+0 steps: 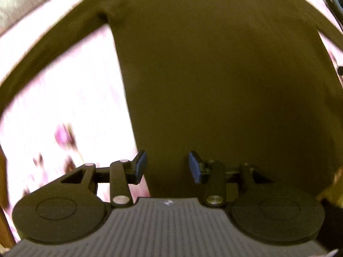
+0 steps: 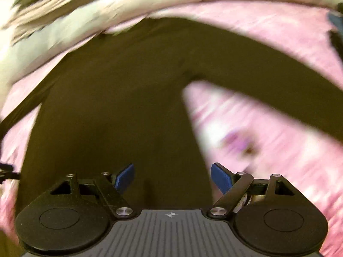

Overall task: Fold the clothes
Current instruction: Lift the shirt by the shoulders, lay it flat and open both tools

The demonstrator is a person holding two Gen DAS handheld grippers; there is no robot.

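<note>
A pink bedsheet point(image 2: 268, 49) with faint purple flower prints, spread over what looks like a bed; pale rumpled bedding point(image 2: 64, 17) heaped along the far edge; little else of the room showing, and both views smeared by motion blur.

On the sheet, a dark olive long-sleeved top point(image 1: 214, 75), laid flat and open, body running away from the cameras, one sleeve point(image 1: 53, 49) angled out to the left, the other sleeve point(image 2: 268, 81) out to the right. No fold visible anywhere in it.

Left gripper point(image 1: 167, 167) low over the near left edge of the body, jaws spread, nothing between the blue pads point(image 1: 141, 165). Right gripper point(image 2: 172, 177) over the near right edge, jaws likewise spread and empty, blue pads point(image 2: 220, 177) astride the side seam.

Probably lined up for a pinch at the two near hem corners, though equally consistent with having just smoothed the cloth flat.

If gripping: best to take both layers at each corner, close fully before lifting, keep both sides level and the hem taut between them, so the fabric travels as one sheet without dragging the sleeves askew. Thin, limp fabric, likely to sag and bunch if lifted unevenly.
</note>
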